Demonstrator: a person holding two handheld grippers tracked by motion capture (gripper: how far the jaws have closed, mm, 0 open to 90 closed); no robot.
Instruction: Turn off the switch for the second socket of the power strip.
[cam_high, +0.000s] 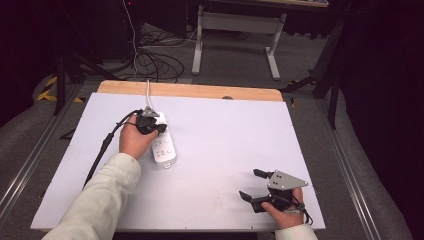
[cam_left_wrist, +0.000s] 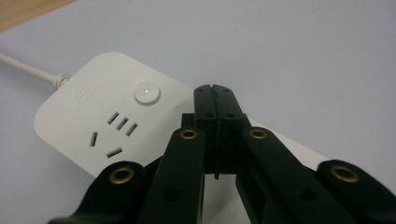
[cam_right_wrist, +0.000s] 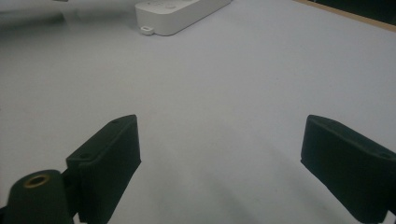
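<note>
A white power strip (cam_high: 164, 146) lies on the table left of centre, its white cord running to the far edge. My left gripper (cam_high: 161, 128) hovers over the strip's far end with its jaws pressed together and nothing between them. In the left gripper view the shut tips (cam_left_wrist: 215, 91) sit just right of the strip's round button (cam_left_wrist: 147, 92), above the strip (cam_left_wrist: 88, 121). My right gripper (cam_high: 252, 184) rests near the table's front right, jaws wide apart and empty. The right gripper view shows its open gripper (cam_right_wrist: 219, 140) over bare table, the strip (cam_right_wrist: 180, 11) far off.
The white table top (cam_high: 225, 135) has a wooden strip (cam_high: 200, 91) along its far edge. A black cable (cam_high: 102, 147) trails from the left gripper across the table's left side. Cables and a desk frame (cam_high: 235, 40) lie on the floor beyond.
</note>
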